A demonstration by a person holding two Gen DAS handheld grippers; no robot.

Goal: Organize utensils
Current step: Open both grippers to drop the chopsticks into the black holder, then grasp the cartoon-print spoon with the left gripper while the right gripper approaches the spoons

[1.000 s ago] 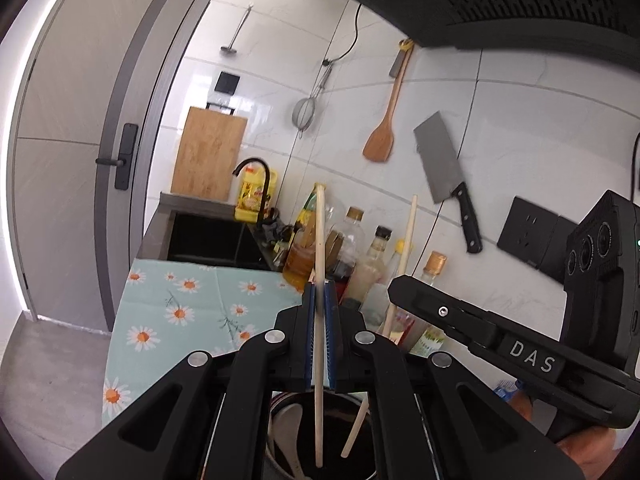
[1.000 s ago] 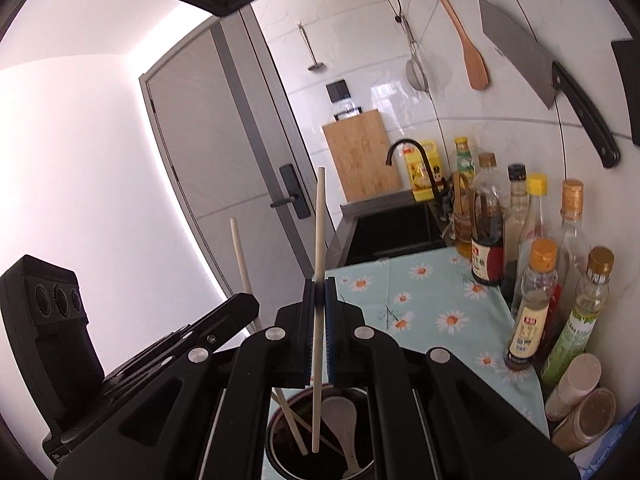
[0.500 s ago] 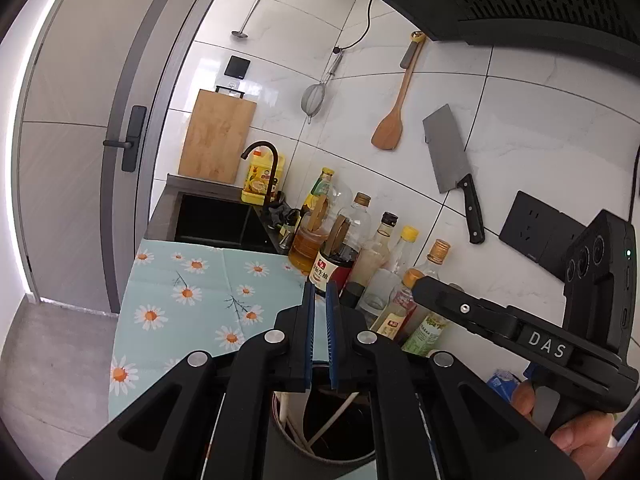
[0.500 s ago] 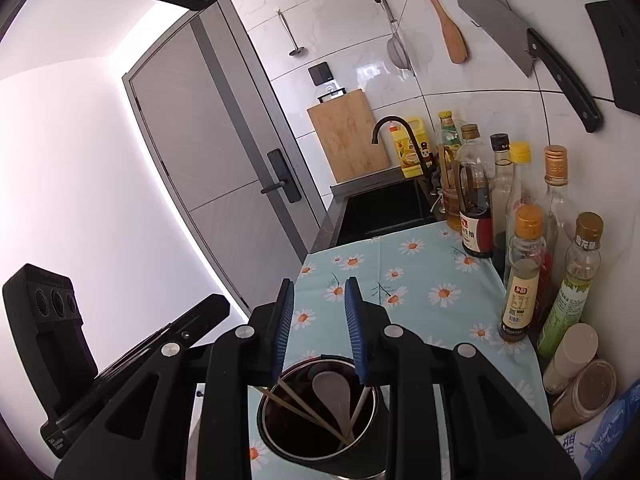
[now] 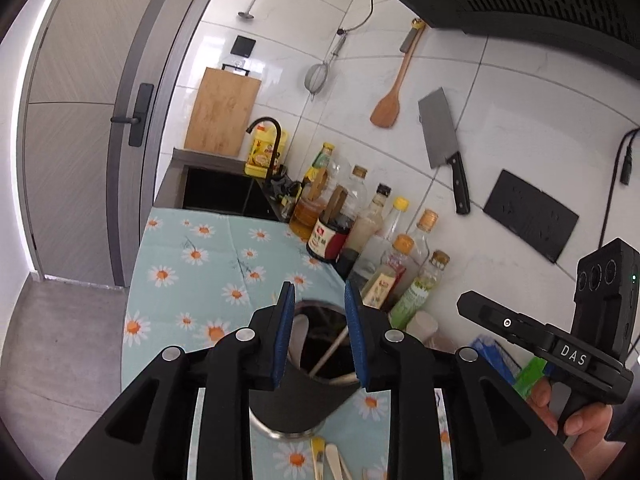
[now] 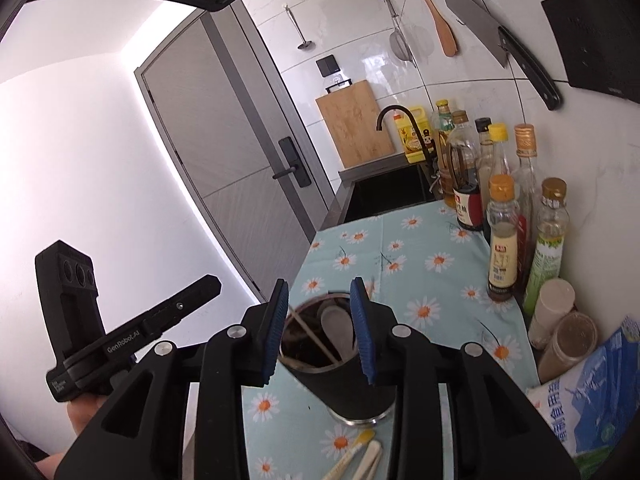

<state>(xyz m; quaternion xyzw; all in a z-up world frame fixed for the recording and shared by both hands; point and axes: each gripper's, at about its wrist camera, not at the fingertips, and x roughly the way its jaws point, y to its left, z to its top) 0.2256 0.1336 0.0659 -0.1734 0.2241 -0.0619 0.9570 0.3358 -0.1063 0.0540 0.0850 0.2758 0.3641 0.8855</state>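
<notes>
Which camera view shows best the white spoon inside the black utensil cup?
The right wrist view: the white spoon shows its whole bowl inside the black utensil cup. In the left wrist view only a pale edge shows beside a finger pad.

A cleaver (image 5: pixel 440 128), wooden spatula (image 5: pixel 390 100) and strainer (image 5: pixel 316 80) hang on the tiled wall; bottles (image 6: pixel 502 236) line the daisy-patterned worktop (image 5: pixel 192 264).

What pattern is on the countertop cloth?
White daisies with orange centres on a pale mint-green cloth; clearest in the right wrist view.
</notes>
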